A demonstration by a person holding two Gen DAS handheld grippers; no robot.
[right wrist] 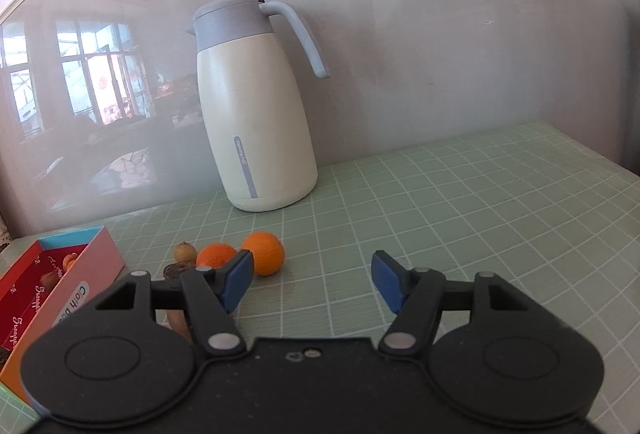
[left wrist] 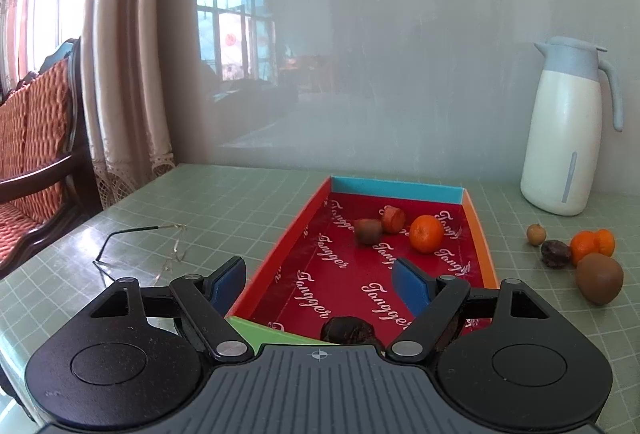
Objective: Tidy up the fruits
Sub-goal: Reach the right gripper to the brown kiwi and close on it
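Observation:
A shallow red box [left wrist: 400,189] lies on the green checked table. Inside it are a mandarin [left wrist: 426,234], a brown fruit [left wrist: 368,231], a reddish fruit [left wrist: 393,219] and, at the near end, a dark wrinkled fruit [left wrist: 348,330]. My left gripper [left wrist: 320,282] hovers open over the box's near end, with nothing between its blue pads. Right of the box lie a kiwi [left wrist: 600,284], two mandarins [left wrist: 592,244], a dark date [left wrist: 556,254] and a longan [left wrist: 536,234]. My right gripper [right wrist: 312,278] stands open and holds nothing, just right of the mandarins [right wrist: 264,254]; the kiwi [right wrist: 180,322] is mostly hidden behind its left finger.
A white and grey thermos jug [right wrist: 256,105] stands against the wall behind the loose fruit. Spectacles [left wrist: 160,246] lie on the table left of the box. A wooden chair with a red cushion [left wrist: 36,137] and a curtain stand past the table's left edge.

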